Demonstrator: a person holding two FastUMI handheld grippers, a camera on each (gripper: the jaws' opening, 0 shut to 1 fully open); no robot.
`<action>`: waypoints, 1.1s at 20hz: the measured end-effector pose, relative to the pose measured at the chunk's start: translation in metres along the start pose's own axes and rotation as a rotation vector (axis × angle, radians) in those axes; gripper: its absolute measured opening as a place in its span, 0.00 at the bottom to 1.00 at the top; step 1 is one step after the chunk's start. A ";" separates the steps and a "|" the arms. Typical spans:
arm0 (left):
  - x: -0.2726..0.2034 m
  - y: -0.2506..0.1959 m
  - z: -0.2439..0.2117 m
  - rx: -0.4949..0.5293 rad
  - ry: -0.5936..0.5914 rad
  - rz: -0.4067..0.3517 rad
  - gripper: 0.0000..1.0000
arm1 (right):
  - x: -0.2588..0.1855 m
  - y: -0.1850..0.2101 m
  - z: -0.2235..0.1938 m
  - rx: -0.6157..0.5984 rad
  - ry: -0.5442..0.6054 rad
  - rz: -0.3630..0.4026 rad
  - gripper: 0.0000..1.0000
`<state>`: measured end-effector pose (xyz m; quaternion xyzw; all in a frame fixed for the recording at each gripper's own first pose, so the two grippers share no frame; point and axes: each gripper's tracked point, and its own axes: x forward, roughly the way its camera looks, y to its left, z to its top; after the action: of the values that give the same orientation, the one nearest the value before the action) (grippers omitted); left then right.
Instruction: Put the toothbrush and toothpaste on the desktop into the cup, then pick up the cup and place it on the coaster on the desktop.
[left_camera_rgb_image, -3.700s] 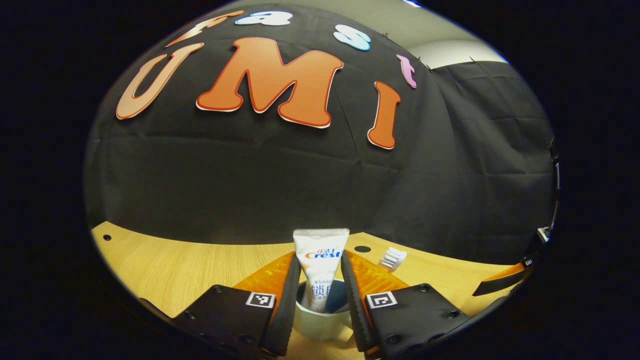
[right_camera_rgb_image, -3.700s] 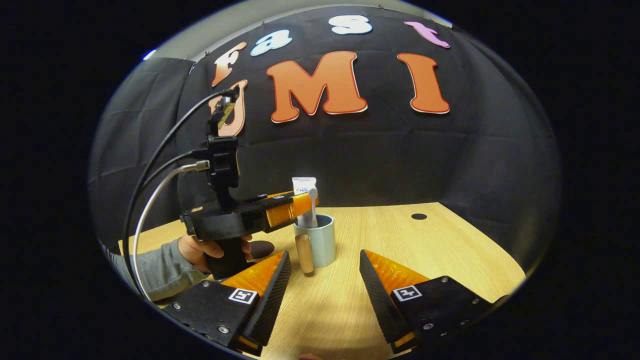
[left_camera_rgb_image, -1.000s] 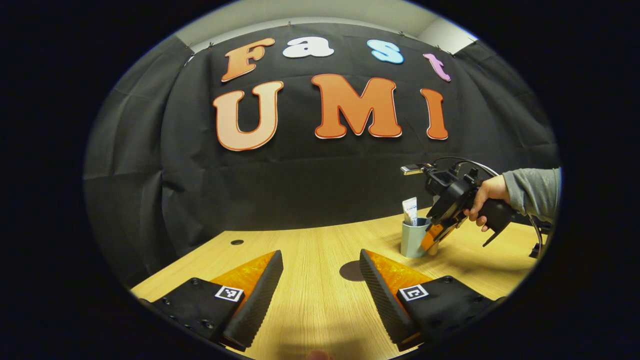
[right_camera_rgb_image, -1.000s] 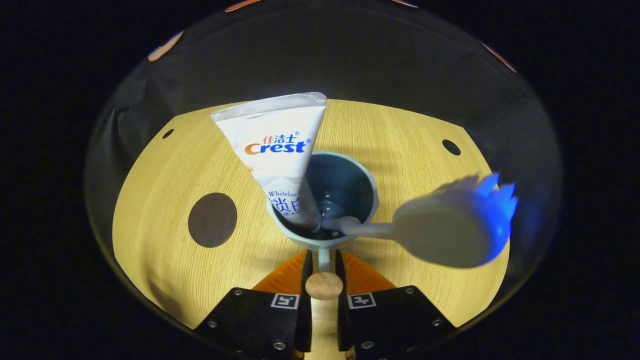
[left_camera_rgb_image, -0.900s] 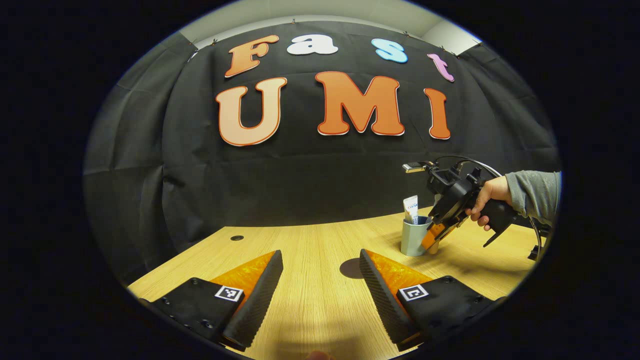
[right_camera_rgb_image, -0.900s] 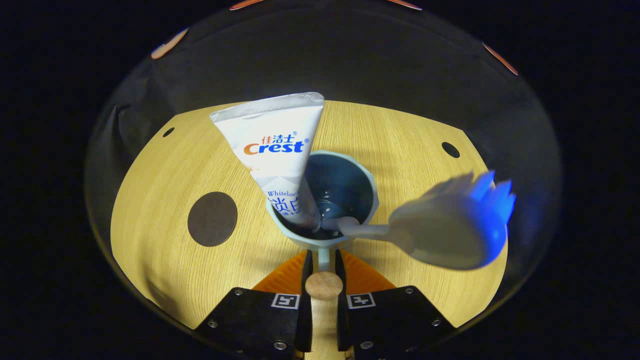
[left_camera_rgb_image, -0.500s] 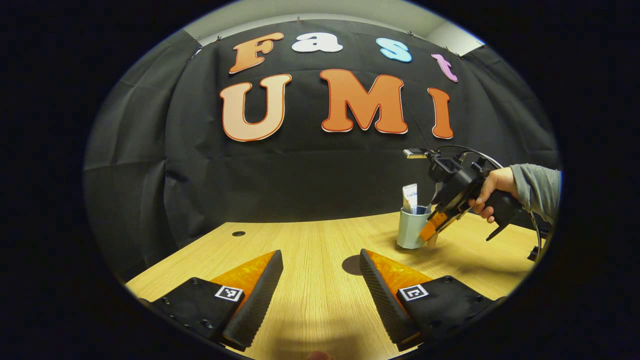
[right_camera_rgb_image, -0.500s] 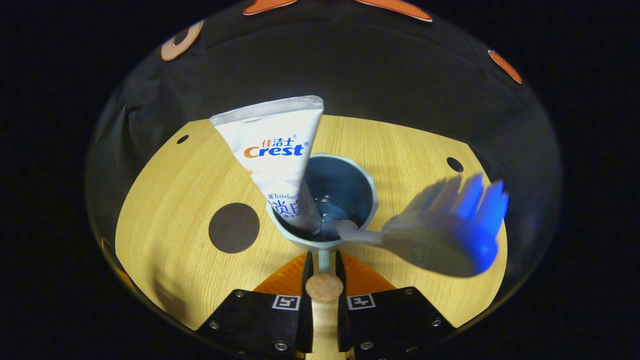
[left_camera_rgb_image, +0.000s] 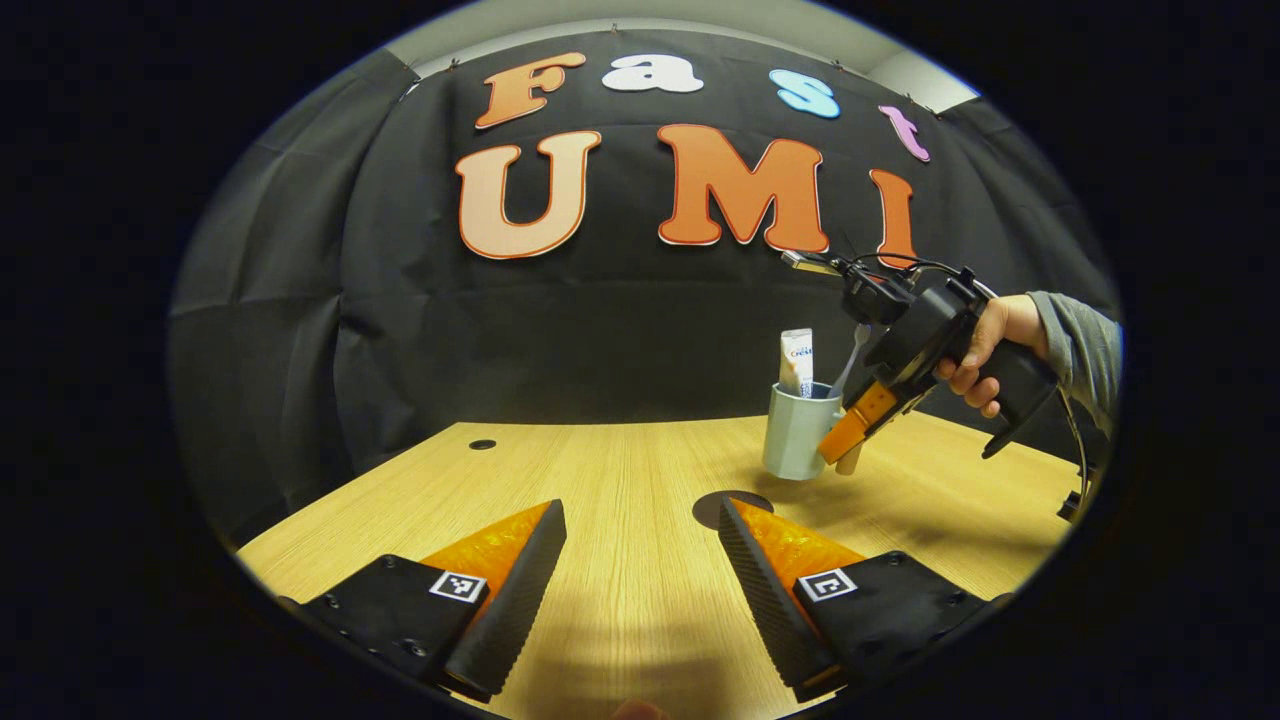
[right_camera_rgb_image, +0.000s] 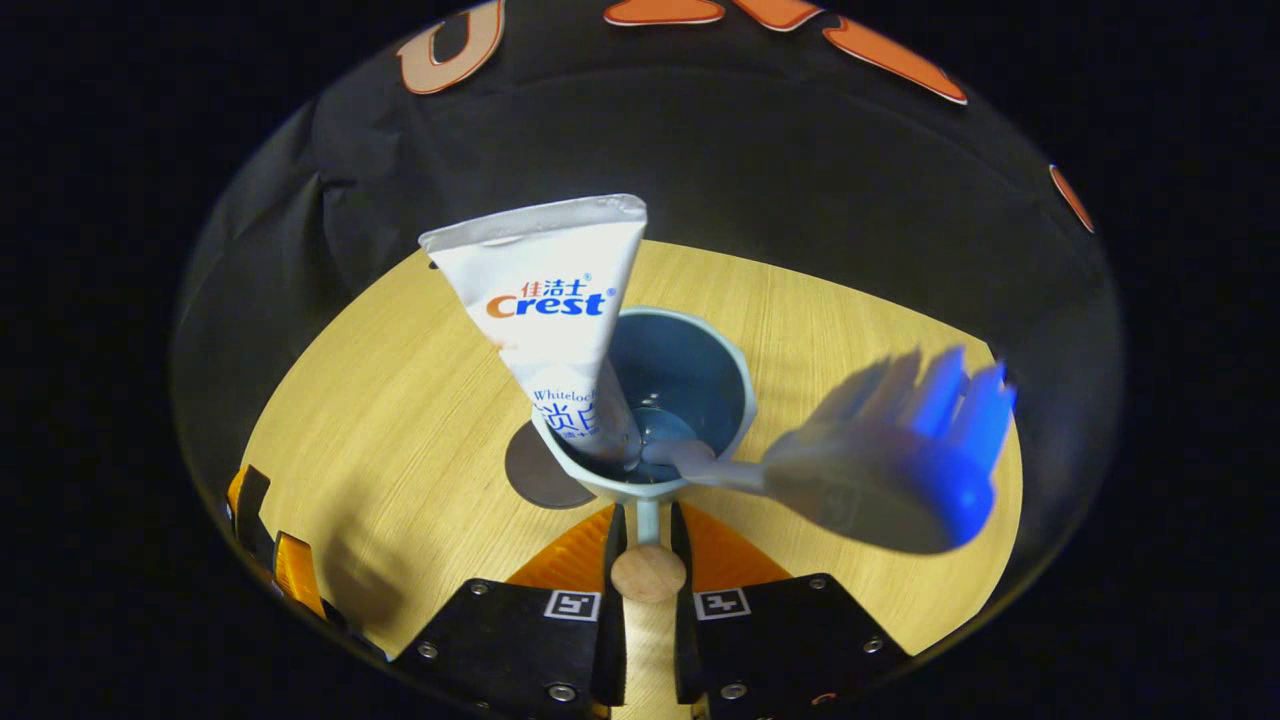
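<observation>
A pale blue cup (left_camera_rgb_image: 795, 432) with a wooden handle (right_camera_rgb_image: 648, 572) hangs in the air above the desk, just right of and beyond the dark round coaster (left_camera_rgb_image: 732, 506). The white toothpaste tube (right_camera_rgb_image: 547, 300) and the toothbrush (right_camera_rgb_image: 880, 470) with blue bristles stand in the cup (right_camera_rgb_image: 680, 380). My right gripper (right_camera_rgb_image: 645, 530) is shut on the cup's handle; in the left gripper view it (left_camera_rgb_image: 850, 425) shows with the hand (left_camera_rgb_image: 985, 345) holding it. Part of the coaster (right_camera_rgb_image: 535, 470) shows beside and under the cup's left side. My left gripper (left_camera_rgb_image: 640, 570) is open over the desk, holding nothing.
The wooden desktop (left_camera_rgb_image: 600, 470) has small round holes, one at the far left (left_camera_rgb_image: 482, 443). The black cloth wall stands behind the desk. A grey sleeve (left_camera_rgb_image: 1075, 345) reaches in from the right. The left gripper's fingers (right_camera_rgb_image: 275, 560) show at the lower left of the right gripper view.
The right gripper has lifted the cup off the desk and carried it left toward the coaster. The left gripper has stayed open and nearly still.
</observation>
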<state>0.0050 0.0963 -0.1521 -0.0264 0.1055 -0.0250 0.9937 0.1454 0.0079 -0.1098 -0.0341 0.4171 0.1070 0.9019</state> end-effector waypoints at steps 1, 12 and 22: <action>-0.001 0.004 -0.002 -0.004 0.004 0.005 0.97 | 0.000 0.000 -0.001 -0.008 0.004 0.006 0.19; -0.004 0.012 -0.013 -0.040 0.036 0.026 0.97 | -0.002 0.000 -0.002 -0.088 0.079 0.065 0.19; -0.001 0.011 -0.030 -0.065 0.086 0.023 0.97 | -0.006 0.001 -0.004 -0.086 0.094 0.107 0.24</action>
<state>-0.0013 0.1055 -0.1816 -0.0564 0.1490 -0.0112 0.9872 0.1384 0.0070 -0.1077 -0.0553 0.4555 0.1712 0.8719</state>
